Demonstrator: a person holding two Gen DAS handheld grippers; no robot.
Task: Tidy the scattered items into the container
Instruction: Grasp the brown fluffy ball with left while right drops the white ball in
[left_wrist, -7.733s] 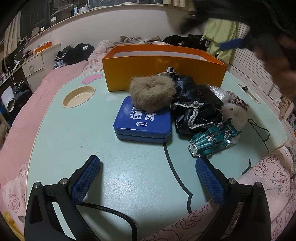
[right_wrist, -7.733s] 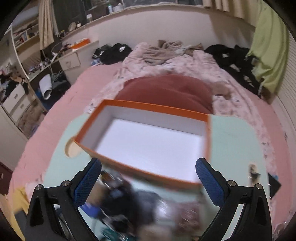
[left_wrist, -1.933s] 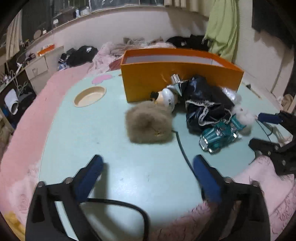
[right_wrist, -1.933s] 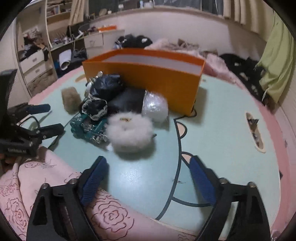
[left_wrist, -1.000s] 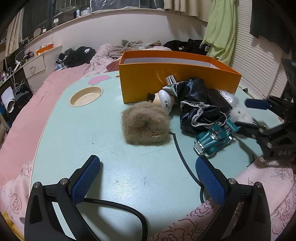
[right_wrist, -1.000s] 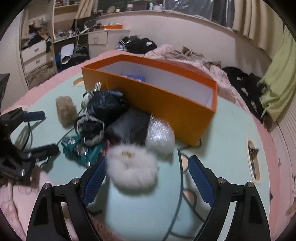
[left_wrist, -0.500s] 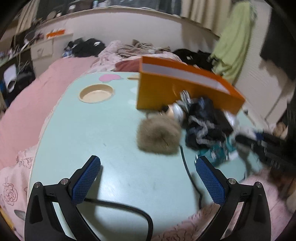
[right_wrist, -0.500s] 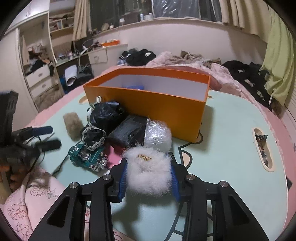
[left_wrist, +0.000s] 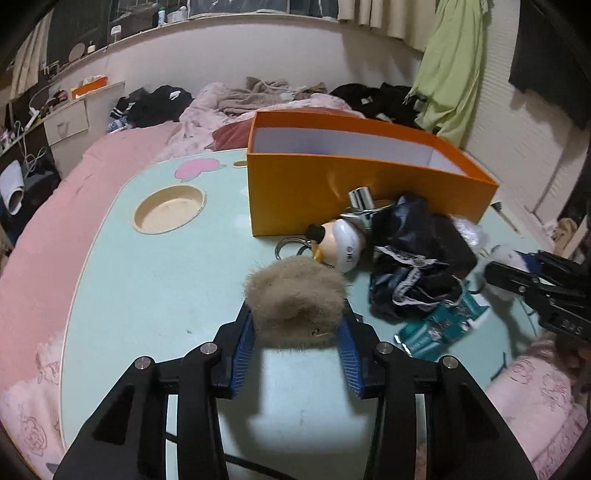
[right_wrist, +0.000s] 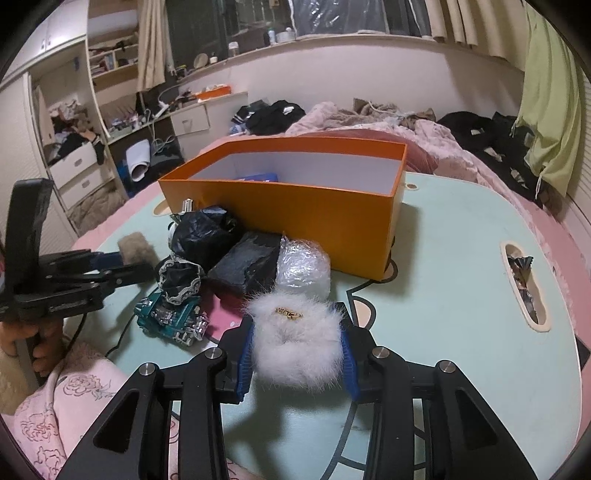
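Clamping brown puff (left_wrist: 295, 301) in left tool (left_wrist: 295, 332), white puff (right_wrist: 297, 339) in right tool (right_wrist: 298, 350), box contents mostly hidden

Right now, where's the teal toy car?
On the green table, the teal toy car lies left of the white pom-pom, under the black lace cloth.

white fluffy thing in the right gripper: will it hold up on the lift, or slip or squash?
Probably squashes: the white fluffy ball bulges past the right gripper, whose blue pads are sunk into the fur. Likely light, being mostly fluff. Slip risk seems moderate, since loose fur may slide. The small gold tag looks rigid.
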